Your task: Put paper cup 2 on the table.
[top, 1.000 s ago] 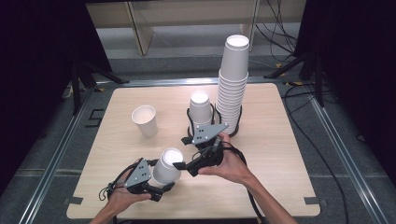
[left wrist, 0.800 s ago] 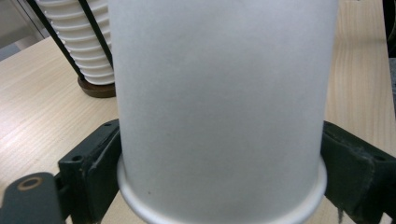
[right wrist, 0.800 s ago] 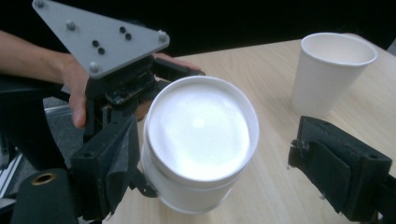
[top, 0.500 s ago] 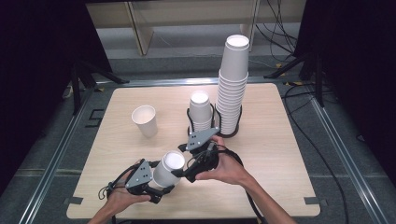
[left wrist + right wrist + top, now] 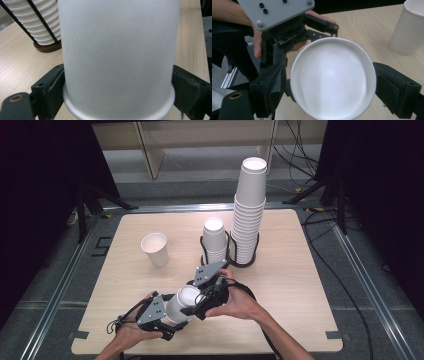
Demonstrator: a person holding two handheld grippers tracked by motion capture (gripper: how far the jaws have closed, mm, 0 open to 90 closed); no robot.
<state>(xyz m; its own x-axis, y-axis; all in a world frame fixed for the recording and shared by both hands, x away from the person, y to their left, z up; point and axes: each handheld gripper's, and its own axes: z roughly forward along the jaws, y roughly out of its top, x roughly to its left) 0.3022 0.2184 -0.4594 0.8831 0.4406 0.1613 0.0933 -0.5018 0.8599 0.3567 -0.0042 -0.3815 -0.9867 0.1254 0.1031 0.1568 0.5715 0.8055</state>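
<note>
A white paper cup [image 5: 181,304] lies tilted over the table's near left part, its mouth toward the right. My left gripper [image 5: 172,317] is shut on it near its base; both black jaws press its sides [image 5: 117,55]. My right gripper [image 5: 198,301] is at the cup's mouth. In the right gripper view the open mouth [image 5: 332,80] faces the camera, with one jaw on each side of the rim. The rim stays round and undented. Behind the cup are the left gripper's grey plate [image 5: 274,10] and the hand holding it.
A single upright cup [image 5: 155,249] stands at mid left of the wooden table [image 5: 300,285]. A black wire holder [image 5: 227,261] at the centre back carries a short stack of cups [image 5: 215,239] and a tall stack [image 5: 248,210]. Dark floor and rails surround the table.
My right gripper has moved down and left from beside the wire holder to the mouth of the held cup. The left gripper and its cup have stayed in place.
</note>
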